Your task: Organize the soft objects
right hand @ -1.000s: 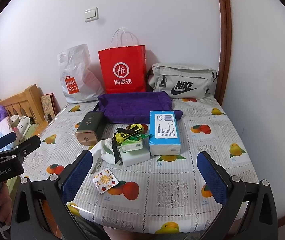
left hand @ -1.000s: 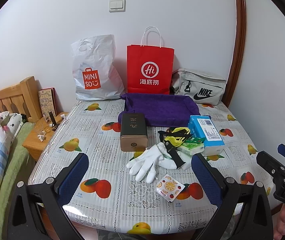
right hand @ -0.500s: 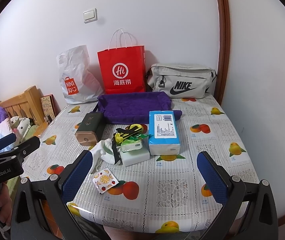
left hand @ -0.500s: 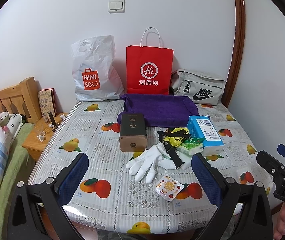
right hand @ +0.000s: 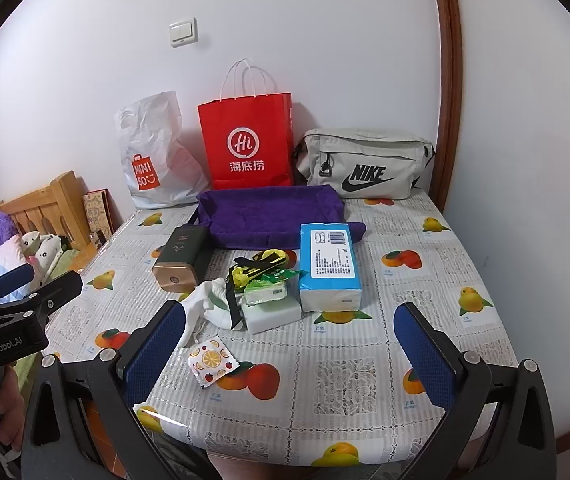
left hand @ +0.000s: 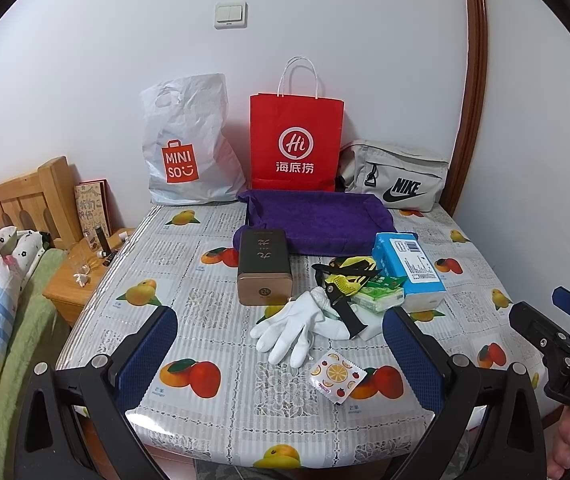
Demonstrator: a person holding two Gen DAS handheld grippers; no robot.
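The white gloves [left hand: 297, 326] lie untouched near the middle of the table [left hand: 213, 312], just in front of a dark tin [left hand: 264, 266] and touching a small heap: a yellow and black strap [left hand: 345, 276], a green tissue pack [left hand: 379, 294] on a white pack [right hand: 273, 312], and a blue tissue pack [left hand: 409, 270] beside them. A small fruit-printed sachet [left hand: 337, 372] lies apart, nearer the front edge. Behind the heap a purple cloth tray [left hand: 317, 216] is seen empty, probably the intended place for the soft things.

Compared with the views from a second ago, almost nothing has changed: no object has been moved, and only a very slight drift of the cameras is noticed. The sorting is therefore judged not yet begun.

The left gripper [left hand: 281, 354] is held wide open above the near edge, with nothing between its pads. The right gripper [right hand: 289, 354] is likewise spread open and empty.
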